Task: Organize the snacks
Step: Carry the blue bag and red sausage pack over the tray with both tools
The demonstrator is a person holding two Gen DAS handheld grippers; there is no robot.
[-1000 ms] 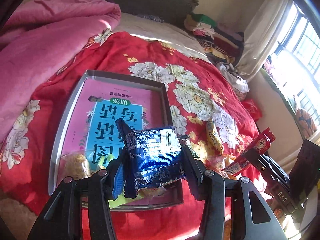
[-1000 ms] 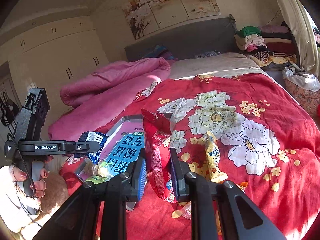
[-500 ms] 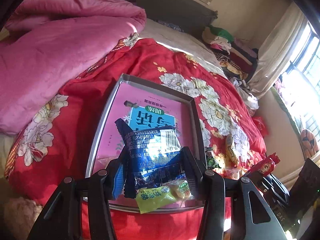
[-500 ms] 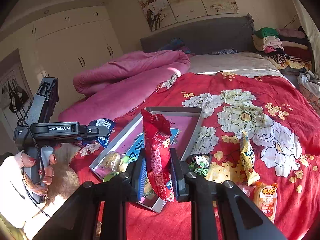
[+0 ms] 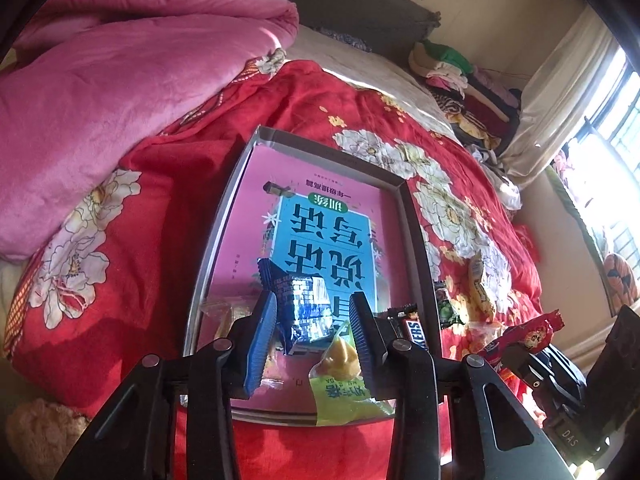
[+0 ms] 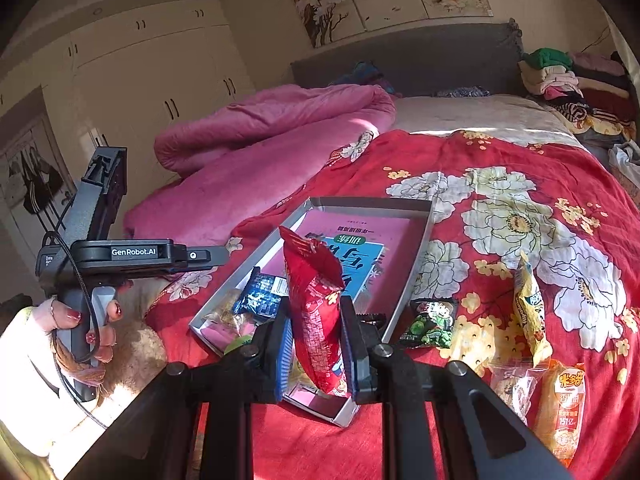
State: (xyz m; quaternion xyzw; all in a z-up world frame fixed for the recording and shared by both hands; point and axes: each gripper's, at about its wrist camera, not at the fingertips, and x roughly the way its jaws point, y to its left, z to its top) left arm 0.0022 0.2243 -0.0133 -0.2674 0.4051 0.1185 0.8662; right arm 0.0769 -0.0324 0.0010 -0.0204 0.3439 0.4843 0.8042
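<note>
A grey cardboard tray (image 5: pixel 412 216) with a pink and blue printed bottom lies on the red flowered bedspread; it also shows in the right wrist view (image 6: pixel 416 252). My left gripper (image 5: pixel 314 320) stands open above the tray's near end. The blue snack packet (image 5: pixel 304 304) lies in the tray below and between its fingers, also seen in the right wrist view (image 6: pixel 262 294). My right gripper (image 6: pixel 316 320) is shut on a red snack bag (image 6: pixel 316 304), held upright over the tray's near right corner. A yellow-green snack (image 5: pixel 340 376) and a Snickers bar (image 5: pixel 412 330) lie in the tray.
Loose snacks lie on the bedspread right of the tray: a green packet (image 6: pixel 432 322), a yellow bag (image 6: pixel 530 304), an orange packet (image 6: pixel 564 404) and a clear-wrapped one (image 6: pixel 510 384). A pink quilt (image 6: pixel 260 136) is heaped to the left. Folded clothes (image 6: pixel 560 76) are stacked by the headboard.
My left gripper moved over the tray, opened and let the blue packet drop into it. My right gripper carried the red bag left to the tray's near corner.
</note>
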